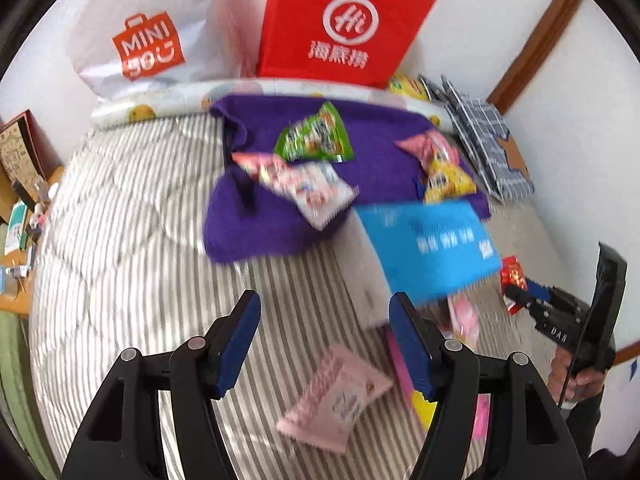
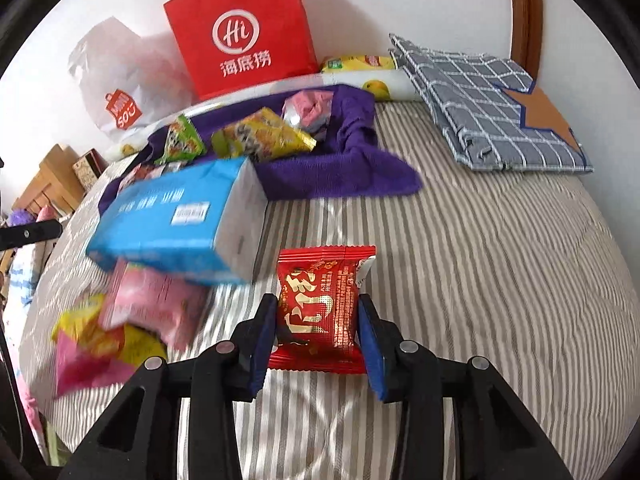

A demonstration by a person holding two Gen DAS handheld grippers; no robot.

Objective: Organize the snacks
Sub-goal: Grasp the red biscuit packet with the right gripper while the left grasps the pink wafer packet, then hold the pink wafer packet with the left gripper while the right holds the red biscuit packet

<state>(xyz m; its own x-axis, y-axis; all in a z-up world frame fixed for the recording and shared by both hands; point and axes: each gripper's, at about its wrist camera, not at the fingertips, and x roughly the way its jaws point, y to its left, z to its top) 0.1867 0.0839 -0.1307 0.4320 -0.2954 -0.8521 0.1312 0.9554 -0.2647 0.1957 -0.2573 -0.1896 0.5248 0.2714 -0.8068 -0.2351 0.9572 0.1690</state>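
My right gripper [image 2: 316, 320] is shut on a red snack packet [image 2: 322, 308] and holds it above the striped bed; it also shows in the left wrist view [image 1: 513, 280]. My left gripper [image 1: 324, 332] is open and empty above a pale pink packet [image 1: 336, 404]. A purple cloth [image 1: 272, 220] carries a green packet [image 1: 316, 134], a pink-white packet [image 1: 304, 186], a pink packet [image 1: 430, 146] and a yellow packet [image 1: 448, 182]. A blue box [image 2: 176, 220] lies in front of the cloth, with pink and yellow packets [image 2: 132, 312] beside it.
A red paper bag [image 2: 240, 36] and a white Miniso bag [image 1: 148, 36] lean on the wall behind the bed. A folded checked blue cloth [image 2: 492, 108] lies at the far right. A wooden bedside unit [image 1: 20, 184] with small items stands left.
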